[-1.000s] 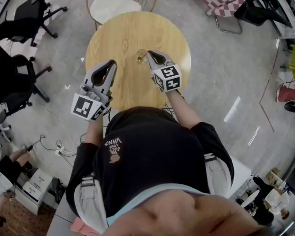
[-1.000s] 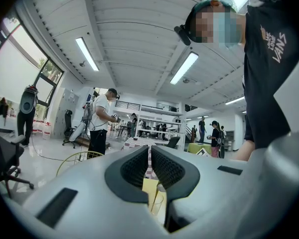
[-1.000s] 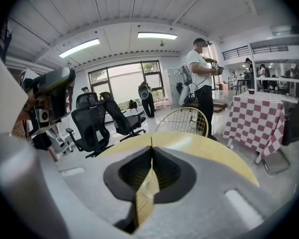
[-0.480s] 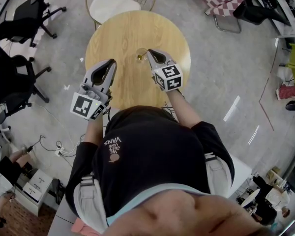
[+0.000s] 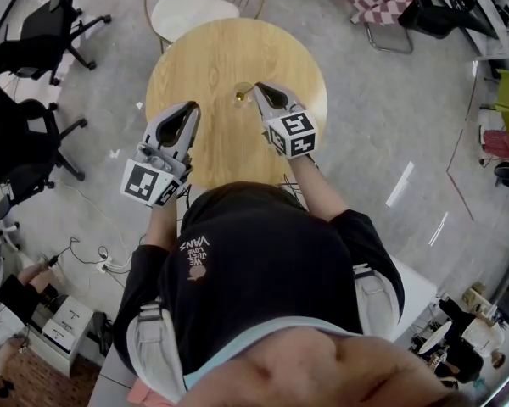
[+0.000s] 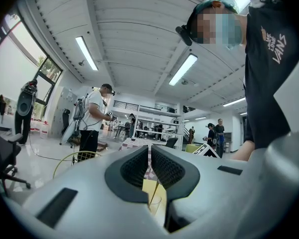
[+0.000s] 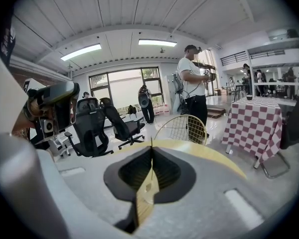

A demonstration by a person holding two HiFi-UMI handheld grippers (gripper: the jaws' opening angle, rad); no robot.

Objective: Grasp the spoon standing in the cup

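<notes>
1. Table (image 5: 212,58): round, wood, upper centre of the head view. Chair (image 5: 195,8) with a white seat just beyond its far edge, top of frame.
2. Cup (image 5: 241,97): clear, upright, near the middle of the table.
3. Right gripper (image 5: 258,90): my tip sits just beside the cup, on its right in the head view.
4. Right gripper view, centre frame: my fingers (image 7: 134,169) are pressed together, with only a hairline seam between them. Spoon (image 7: 151,143): its thin handle stands straight up out of that seam at the tips. It looks pinched there, but the handle is very thin in this view, so I note the grip as likely rather than sure.
5. Same view, below the seam: the cup shows through the opening behind the pads, with table wood under it.
6. Left gripper (image 5: 192,108): over the left part of the table, left of centre frame, apart from the cup.
7. Left gripper view: my fingers (image 6: 136,166) are narrowed to a slit, with nothing between them. Lower centre, through the opening: the cup (image 6: 153,204) with the spoon (image 6: 154,192) standing in it, handle leaning up to the right.
</notes>
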